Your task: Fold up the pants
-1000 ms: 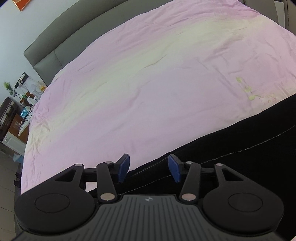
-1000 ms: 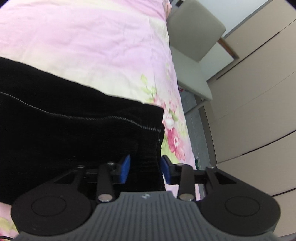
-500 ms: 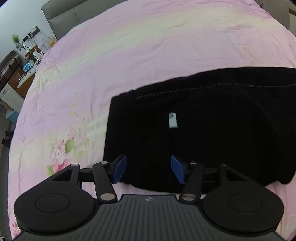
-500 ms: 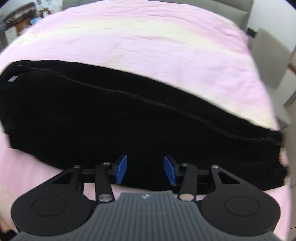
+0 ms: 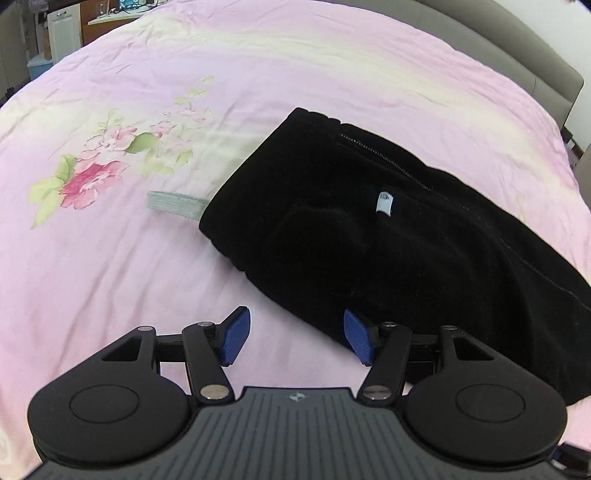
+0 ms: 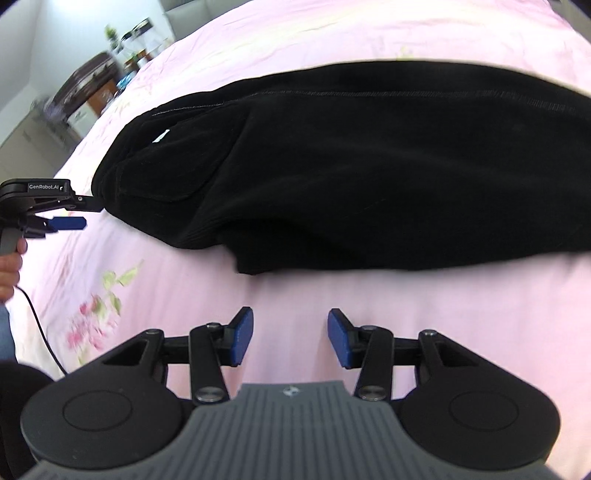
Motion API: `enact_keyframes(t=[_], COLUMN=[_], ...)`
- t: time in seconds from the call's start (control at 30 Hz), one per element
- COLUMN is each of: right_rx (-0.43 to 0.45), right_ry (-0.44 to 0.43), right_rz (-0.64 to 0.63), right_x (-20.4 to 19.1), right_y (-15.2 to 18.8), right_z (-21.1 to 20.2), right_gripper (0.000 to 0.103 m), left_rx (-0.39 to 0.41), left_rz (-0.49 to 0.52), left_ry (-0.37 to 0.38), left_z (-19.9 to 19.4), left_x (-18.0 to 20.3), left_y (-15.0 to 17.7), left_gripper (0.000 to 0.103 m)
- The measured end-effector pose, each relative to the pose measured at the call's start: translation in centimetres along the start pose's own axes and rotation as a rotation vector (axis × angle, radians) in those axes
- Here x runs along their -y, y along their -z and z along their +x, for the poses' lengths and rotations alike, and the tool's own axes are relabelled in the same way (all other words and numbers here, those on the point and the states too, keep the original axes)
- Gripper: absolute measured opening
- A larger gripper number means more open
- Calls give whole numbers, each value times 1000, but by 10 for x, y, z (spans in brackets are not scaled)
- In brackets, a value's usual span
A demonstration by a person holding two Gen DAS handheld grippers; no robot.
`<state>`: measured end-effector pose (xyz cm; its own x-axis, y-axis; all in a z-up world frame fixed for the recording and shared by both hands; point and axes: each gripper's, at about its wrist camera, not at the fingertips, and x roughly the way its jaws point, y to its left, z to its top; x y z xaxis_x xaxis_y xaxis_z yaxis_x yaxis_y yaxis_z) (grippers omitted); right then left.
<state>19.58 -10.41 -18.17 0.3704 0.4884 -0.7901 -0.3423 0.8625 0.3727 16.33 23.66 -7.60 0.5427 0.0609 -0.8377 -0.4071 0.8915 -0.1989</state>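
I see a pink floral bedsheet (image 5: 155,258), a grey padded headboard (image 5: 524,51) far right, and a white cabinet (image 5: 64,31) (far left)

Black pants (image 5: 424,251) are being shown as matt, plush ribbed cloth; the pink floral bedsheet (image 5: 258,74) as smooth, faintly creased, slightly lustrous fabric.

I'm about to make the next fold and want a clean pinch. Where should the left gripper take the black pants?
Probably at the waistband corner of the black pants nearest the left gripper, coming in low from the bed's near side. That edge lies flat and thick on the pink bedcover, and the opening jaws hold nothing.
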Motion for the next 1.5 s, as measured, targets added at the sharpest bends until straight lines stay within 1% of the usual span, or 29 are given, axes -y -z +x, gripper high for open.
enact_keyframes(t=[0.03, 0.1, 0.23, 0.27, 0.3, 0.37, 0.4, 0.43, 0.47, 0.57, 0.6, 0.63, 0.67, 0.7, 0.73, 0.8, 0.9, 0.97, 1.03, 1.07, 1.1, 1.13, 1.17, 1.2, 1.27, 1.3, 1.37, 1.47, 1.5], right_rx=[5, 37, 104, 117, 125, 137, 140, 141, 139, 121, 111, 99, 87, 77, 52, -2, -59, -89, -123, -177, -186, -163, -147, -137, -114, -104, -87, -64, -64], right_ry=[1, 35, 78, 84, 97, 120, 132, 141, 148, 167, 177, 186, 185, 170, 143, 103, 91, 86, 67, 32, 24, 36, 35, 31, 28, 35, 51, 103, 122], right_rz=[12, 10, -17, -32, -53, -99, -120, -137, -152, -191, -210, -228, -247, -259, -267, -284, -309, -281, -234, -202, -186, -198, -192, -166, -138, -145, -154, -151, -149], right_x=[-5, -22, -35, -38, -42, -47, -49, -51, -54, -59, -61, -63, -64, -65, -65, -66, -68, -60, -53, -54, -53, -53, -51, -46, -36, -32, -23, -1, 9], right_y=[2, 5, 0, -3, -8, -14, -19, -20, -21, -26, -27, -27, -28, -27, -27, -27, -20, -12, -4, -1, 6, 11, 12, 11, 8, 7, 4, -2, -3], right_z=[3, 9, 13, 12, 12, 9, 9, 10, 11, 22, 24, 25, 25, 21, 16, 7, 5, 11, 20, 35, 37, 33, 29, 24, 11, 6, -8, -28, -36], right_gripper=[42, 42, 42, 42, 42, 42, 42, 43, 43, 44, 36, 18, 16, 9, 6, 5, 3, 3, 0, 0, 0, 0, 0, 0, 0, 0, 0, 4, 12], left_rx=[-2, -27, -70, -62, -61, -81, -77, -53, -9, 86, 87, 85, 80, 74, 69, 45, -41, -81, -88, -89, -81, -67, -59, -61, -61, -42, -2, 13, 16], left_rz=[-1, -9, -103, -119, -119, -117, -115, -94, -62, -50, -60, -64, -52, -31, -10, 34, 66, 77, 131, 174, 217, 261, 309, 346, 383, 398, 427, 442, 456], left_ry=[-6, -14, 20, 18, 40, 112, 123, 106, 87, 102, 103, 102, 87, 64, 46, 2, -65, -98, -133, -151, -166, -179, -202, -219, -264, -281, -263, -158, -123], left_z=[3, 14, 41, 45, 47, 48, 45, 39, 31, 7, 2, -2, -4, -5, -5, -2, 17, 34, 38, 38, 36, 33, 28, 24, 14, 5, -15, -42, -49], left_x=[0, -2, -21, -24, -26, -27, -25, -20, -15, -9, -9, -8, -6, -2, 1, 4, 1, -6, -2, 2, 8, 12, 17, 21, 26, 29, 38, 57, 65], left_y=[-2, -5, -8, -11, -14, -24, -29, -34, -38, -55, -60, -64, -68, -69, -69, -64, -55, -47, -34, -30, -26, -24, -21, -18, -12, -7, 5, 25, 33], left_gripper=[74, 74, 74, 67, 62, 30, 22, 7, 5, 4, 4, 4, 4, 4, 3, 4, 4, 4, 4, 4, 5, 8, 16, 18, 26, 28, 34, 34, 35])
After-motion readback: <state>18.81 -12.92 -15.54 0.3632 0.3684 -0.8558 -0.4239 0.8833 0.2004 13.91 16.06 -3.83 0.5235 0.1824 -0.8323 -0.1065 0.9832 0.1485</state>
